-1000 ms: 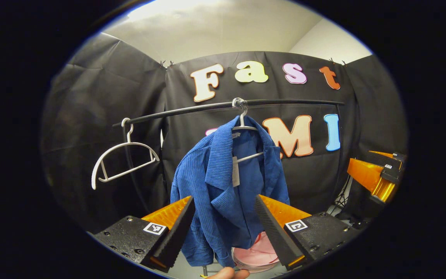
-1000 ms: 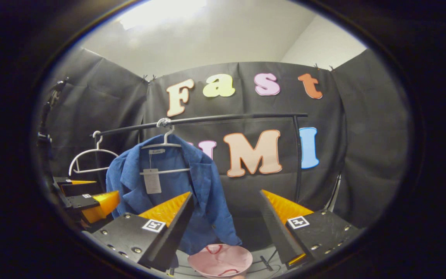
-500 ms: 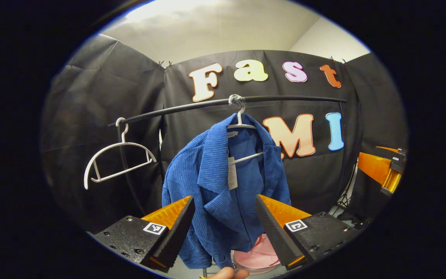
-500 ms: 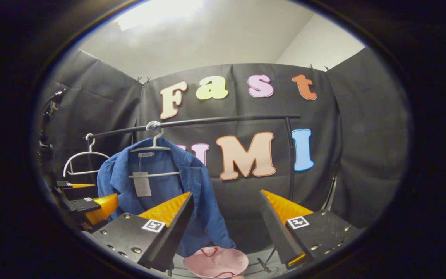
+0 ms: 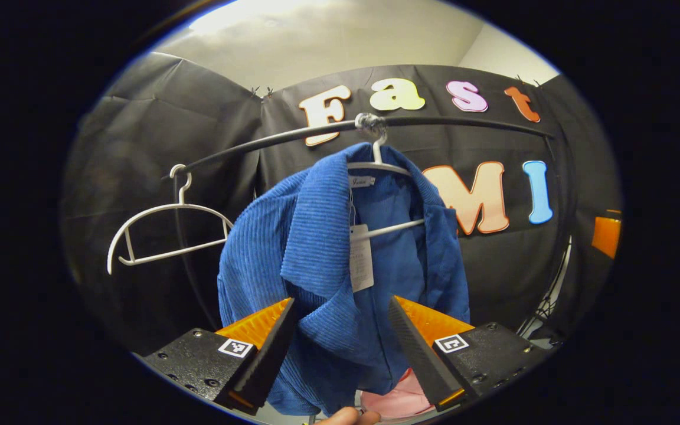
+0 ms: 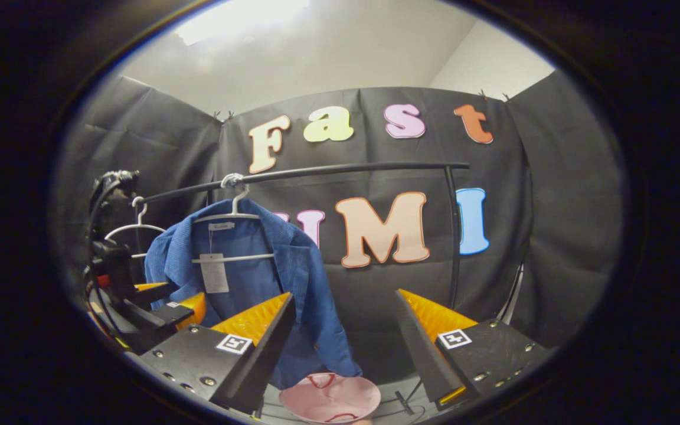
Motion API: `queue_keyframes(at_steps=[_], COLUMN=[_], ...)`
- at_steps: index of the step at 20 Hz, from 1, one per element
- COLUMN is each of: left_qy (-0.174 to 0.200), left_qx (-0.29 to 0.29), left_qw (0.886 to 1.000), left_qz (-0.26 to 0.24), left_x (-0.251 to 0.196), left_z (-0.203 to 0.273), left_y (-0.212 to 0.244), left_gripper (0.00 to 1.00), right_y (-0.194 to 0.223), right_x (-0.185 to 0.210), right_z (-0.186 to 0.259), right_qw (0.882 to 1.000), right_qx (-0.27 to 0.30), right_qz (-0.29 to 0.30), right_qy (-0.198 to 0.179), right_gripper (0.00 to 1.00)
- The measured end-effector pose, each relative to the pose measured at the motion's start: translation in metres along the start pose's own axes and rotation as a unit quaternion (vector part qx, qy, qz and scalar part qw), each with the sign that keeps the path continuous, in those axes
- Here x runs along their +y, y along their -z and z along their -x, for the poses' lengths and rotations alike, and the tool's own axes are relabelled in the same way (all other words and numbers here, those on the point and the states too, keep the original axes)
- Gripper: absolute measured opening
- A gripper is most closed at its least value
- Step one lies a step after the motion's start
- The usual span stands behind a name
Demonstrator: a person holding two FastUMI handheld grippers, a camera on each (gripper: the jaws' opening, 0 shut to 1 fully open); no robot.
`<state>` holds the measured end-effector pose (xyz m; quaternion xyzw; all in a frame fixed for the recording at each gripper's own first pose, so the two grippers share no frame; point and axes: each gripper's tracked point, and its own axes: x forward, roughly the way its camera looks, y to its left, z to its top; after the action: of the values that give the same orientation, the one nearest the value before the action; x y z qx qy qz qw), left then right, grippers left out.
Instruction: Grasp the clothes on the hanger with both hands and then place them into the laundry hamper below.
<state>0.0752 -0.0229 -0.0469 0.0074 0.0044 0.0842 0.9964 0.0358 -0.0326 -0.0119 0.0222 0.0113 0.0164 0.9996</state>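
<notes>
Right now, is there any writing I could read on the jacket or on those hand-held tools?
Neck label of the blue jacket: writing too small to read.
Hang tag: print too blurred to read.
Square markers on the left gripper and the right gripper: black-and-white patterns, no words.

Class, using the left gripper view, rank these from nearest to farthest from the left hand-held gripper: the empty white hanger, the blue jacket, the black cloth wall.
1. Blue jacket: straight ahead of the left hand-held gripper, hanging just beyond its open fingers.
2. Empty white hanger: farther back, up on the left end of the rail.
3. Black cloth wall: behind everything.
</notes>
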Motion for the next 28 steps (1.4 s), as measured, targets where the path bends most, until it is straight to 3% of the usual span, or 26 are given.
queue_keyframes(at_steps=[1,7,9,10,11,12,13,16,17,19,21,22,23,24,25,26,28], left_qy=[-0.005,-0.037,-0.053,-0.055,-0.052,-0.044,-0.039,-0.08,-0.076,-0.059,-0.045,-0.036,-0.029,-0.028,-0.028,-0.027,-0.024], left_qx=[0.004,0.028,0.017,0.005,-0.006,-0.013,-0.003,-0.003,-0.007,0.009,0.013,0.013,0.015,0.018,0.022,0.028,0.042], left_qw=[1.0,0.999,0.998,0.998,0.998,0.998,0.999,0.997,0.997,0.998,0.999,0.999,0.999,0.999,0.999,0.999,0.999], left_qz=[0.002,0.011,0.018,0.025,0.033,0.033,0.028,0.007,0.015,0.022,0.019,0.02,0.024,0.027,0.027,0.027,0.024], left_x=[0.0,-0.006,-0.003,-0.003,-0.004,-0.007,-0.007,0.023,0.023,0.022,0.024,0.023,0.023,0.023,0.025,0.026,0.026], left_z=[-0.001,-0.011,-0.021,-0.026,-0.032,-0.04,-0.049,-0.05,-0.041,-0.028,-0.017,-0.014,-0.009,-0.006,-0.003,0.0,0.004], left_y=[0.007,0.06,0.06,0.056,0.052,0.051,0.055,0.054,0.053,0.056,0.052,0.049,0.047,0.044,0.043,0.041,0.04], left_gripper=[1.0,0.96,0.99,0.95,0.99,0.91,0.74,0.25,0.08,0.06,0.07,0.07,0.07,0.06,0.08,0.08,0.08], right_y=[0.0,0.016,0.017,0.018,0.019,0.021,0.022,0.027,0.03,0.038,0.044,0.049,0.053,0.058,0.062,0.068,0.076], right_x=[-0.002,-0.002,0.0,0.002,0.003,0.004,0.005,0.01,0.012,0.017,0.022,0.026,0.031,0.039,0.045,0.051,0.066], right_z=[-0.001,-0.001,0.001,0.001,0.001,0.003,0.003,0.0,-0.003,-0.012,-0.027,-0.036,-0.047,-0.059,-0.072,-0.085,-0.111], right_qw=[1.0,1.0,1.0,1.0,0.999,0.999,0.999,0.999,0.999,0.999,0.998,0.998,0.998,0.997,0.996,0.995,0.993], right_qx=[0.002,0.026,0.028,0.029,0.031,0.032,0.033,0.034,0.036,0.042,0.044,0.045,0.047,0.048,0.051,0.054,0.058], right_qz=[0.0,0.004,0.005,0.007,0.011,0.014,0.018,0.024,0.025,0.018,0.008,0.004,0.003,0.004,0.004,0.004,0.005], right_qy=[0.0,-0.004,-0.006,-0.006,-0.006,-0.007,-0.007,-0.012,-0.016,-0.024,-0.035,-0.042,-0.05,-0.061,-0.071,-0.081,-0.1], right_gripper=[0.98,0.98,0.98,0.99,0.99,0.98,0.99,0.99,0.98,1.0,0.94,0.99,0.94,0.99,0.94,0.99,0.99])
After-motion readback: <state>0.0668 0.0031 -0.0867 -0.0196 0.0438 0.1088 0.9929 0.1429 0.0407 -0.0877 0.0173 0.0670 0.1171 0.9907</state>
